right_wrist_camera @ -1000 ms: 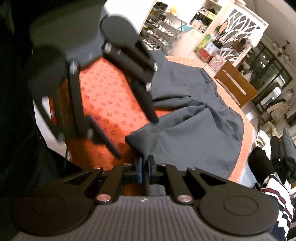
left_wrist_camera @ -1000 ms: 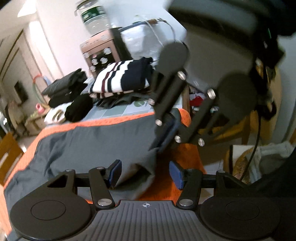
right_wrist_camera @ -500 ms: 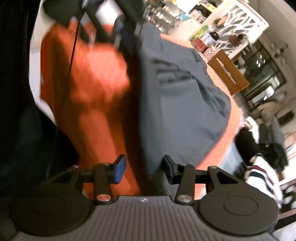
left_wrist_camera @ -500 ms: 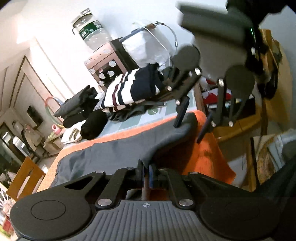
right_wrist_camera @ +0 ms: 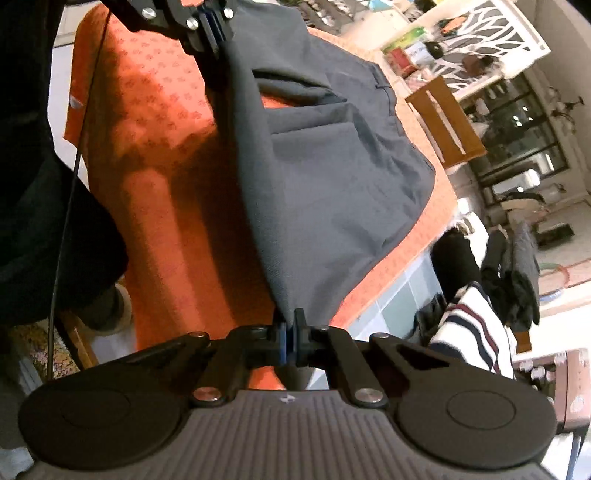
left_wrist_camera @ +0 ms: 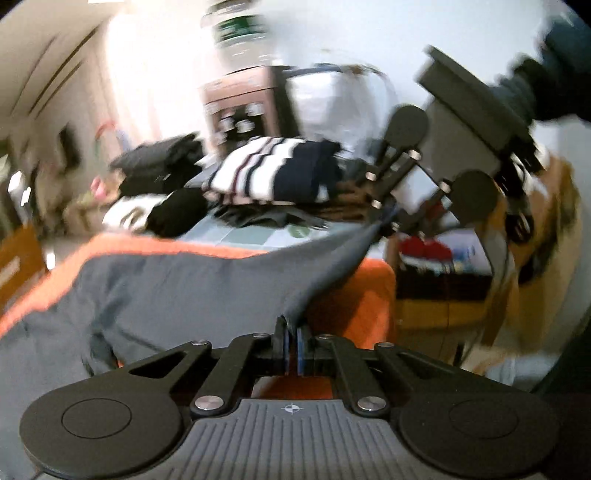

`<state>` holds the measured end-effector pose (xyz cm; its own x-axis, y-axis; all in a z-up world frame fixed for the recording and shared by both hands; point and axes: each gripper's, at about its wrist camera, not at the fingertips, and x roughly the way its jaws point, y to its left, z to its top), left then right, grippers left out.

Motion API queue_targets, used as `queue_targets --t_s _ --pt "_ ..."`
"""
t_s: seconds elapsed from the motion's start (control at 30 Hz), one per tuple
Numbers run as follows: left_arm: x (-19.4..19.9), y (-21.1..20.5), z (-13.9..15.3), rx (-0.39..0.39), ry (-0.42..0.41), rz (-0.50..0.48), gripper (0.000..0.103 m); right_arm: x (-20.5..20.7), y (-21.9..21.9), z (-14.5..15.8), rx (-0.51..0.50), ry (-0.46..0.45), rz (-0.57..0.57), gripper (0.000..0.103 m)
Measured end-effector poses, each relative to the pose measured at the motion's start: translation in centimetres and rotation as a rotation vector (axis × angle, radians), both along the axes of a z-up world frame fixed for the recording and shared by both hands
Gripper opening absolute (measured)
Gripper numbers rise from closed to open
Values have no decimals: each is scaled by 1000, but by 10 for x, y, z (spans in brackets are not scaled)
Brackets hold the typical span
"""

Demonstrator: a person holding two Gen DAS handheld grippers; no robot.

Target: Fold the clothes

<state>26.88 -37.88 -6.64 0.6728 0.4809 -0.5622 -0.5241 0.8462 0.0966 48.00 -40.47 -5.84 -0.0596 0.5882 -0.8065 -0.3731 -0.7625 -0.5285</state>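
Observation:
A grey garment (left_wrist_camera: 177, 291) lies on an orange tablecloth (left_wrist_camera: 373, 295); it also shows in the right wrist view (right_wrist_camera: 325, 192). My left gripper (left_wrist_camera: 291, 343) is shut on one corner of the garment's near edge. My right gripper (right_wrist_camera: 290, 332) is shut on the other corner. The edge is stretched taut between them and lifted off the cloth. Each gripper shows in the other's view: the right one (left_wrist_camera: 388, 221) and the left one (right_wrist_camera: 214, 22).
A pile of folded clothes, with a striped white and navy top (left_wrist_camera: 273, 173), sits at the table's far end and shows in the right wrist view (right_wrist_camera: 476, 332). Black garments (left_wrist_camera: 166, 166) lie beside it. A wooden chair (right_wrist_camera: 443, 125) stands past the table. The left view is motion-blurred.
The left gripper closed on the garment a second ago. The right gripper opened, moved along the edge and shut on the other corner. Both now lift the edge, stretched.

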Motion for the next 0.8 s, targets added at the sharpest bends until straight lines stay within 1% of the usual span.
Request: queue_targets --t_s 0.07,0.17,0.23,0.33,0.43,0.57,0.7,0.77,0.8 --pt "-4 19 6 -68 -47 68 7 0 18 9 -23 3 21 4" --pt "-4 49 15 -136 -102 181 7 0 57 22 -29 4 57 4" --pt "-4 70 20 -166 -128 252 7 0 85 30 -28 2 86 4" --pt "-2 100 25 -194 -149 347 7 -2 131 31 -45 -4 122 4" --pt "0 130 19 -218 -126 426 7 -9 174 20 -92 -28 173 5" --pt "0 165 3 -257 -83 528 7 -19 211 -2 -138 -50 241 5" --pt "-2 190 -14 -285 -42 605 7 -20 228 -19 -110 -26 261 5" --pt "-2 198 -21 -295 -29 635 7 -21 237 -27 -96 -14 272 11" --pt "-2 201 -26 -300 -24 651 9 -21 242 -31 -89 -8 277 17"
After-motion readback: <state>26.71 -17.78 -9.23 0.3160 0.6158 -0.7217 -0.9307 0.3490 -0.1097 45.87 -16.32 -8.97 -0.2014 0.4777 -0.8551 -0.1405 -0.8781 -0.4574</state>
